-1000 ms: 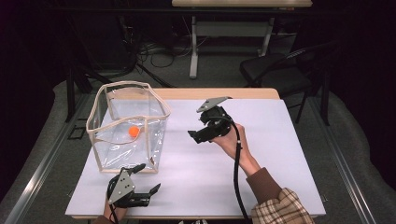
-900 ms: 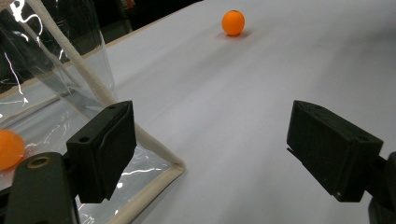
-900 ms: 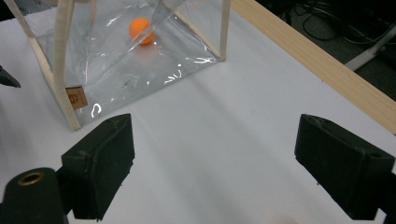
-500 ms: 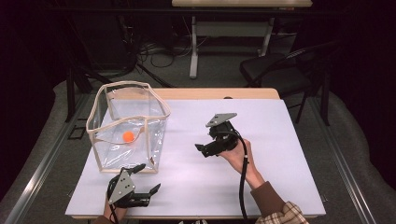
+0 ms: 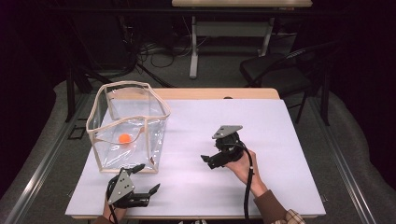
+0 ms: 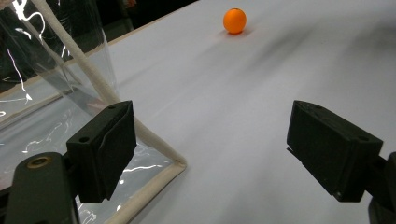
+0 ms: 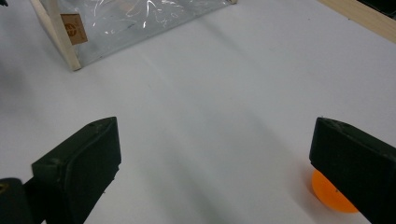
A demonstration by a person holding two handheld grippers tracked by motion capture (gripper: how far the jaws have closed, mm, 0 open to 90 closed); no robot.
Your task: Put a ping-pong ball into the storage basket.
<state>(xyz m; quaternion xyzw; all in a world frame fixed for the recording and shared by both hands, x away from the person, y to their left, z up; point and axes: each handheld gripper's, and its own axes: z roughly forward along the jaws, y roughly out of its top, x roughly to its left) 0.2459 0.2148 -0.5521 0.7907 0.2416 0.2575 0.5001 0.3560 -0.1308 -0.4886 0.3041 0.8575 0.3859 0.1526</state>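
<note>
the clear bag (image 5: 95, 122) stood at the left of the white bench (image 5: 289, 140), open at the top. one orange ball (image 5: 124, 138) lay inside it on the bottom, so that part of the job looked done. just in front of the bag, the left gripper (image 5: 148, 177) sat low on the bench with its jaws wide apart and nothing in them. near the middle of the bench, the right gripper (image 5: 208, 162) pointed toward the bag. its jaws had just been opening and stood wide apart, with nothing between them. a second orange ball (image 7: 327, 196) lay on the bench right by one of its jaws, partly hidden behind it, not gripped. i think this ball was next: it had to be grabbed, carried over and dropped into the bag
</note>
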